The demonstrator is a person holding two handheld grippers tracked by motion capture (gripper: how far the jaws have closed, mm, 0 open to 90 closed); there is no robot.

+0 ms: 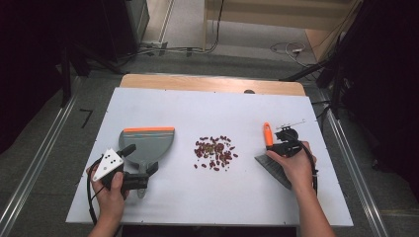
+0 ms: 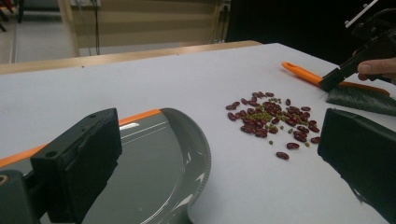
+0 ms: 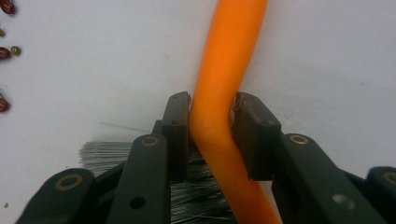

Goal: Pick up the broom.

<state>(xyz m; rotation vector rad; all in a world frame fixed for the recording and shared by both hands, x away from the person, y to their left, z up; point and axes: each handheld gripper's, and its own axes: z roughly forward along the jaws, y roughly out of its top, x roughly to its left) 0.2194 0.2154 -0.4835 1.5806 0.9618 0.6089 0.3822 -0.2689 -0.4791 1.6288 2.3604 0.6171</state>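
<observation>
Right gripper (image 3: 212,119) clamped on orange-handled grey-bristled brush (image 3: 224,70); left gripper (image 1: 141,165) open (seemingly) at grey plastic dustpan (image 1: 148,145); scattered red beans (image 1: 216,152) unswept.

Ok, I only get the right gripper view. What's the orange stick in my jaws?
Observer: A brush handle. The right gripper is shut on it, and the high view shows a whole pile of beans beside it.
Operator: What else is there?
Observer: A grey dustpan lies on the far side of the beans.
Operator: Is anything holding it?
Observer: No. The left gripper is at its handle with its jaws open.
</observation>
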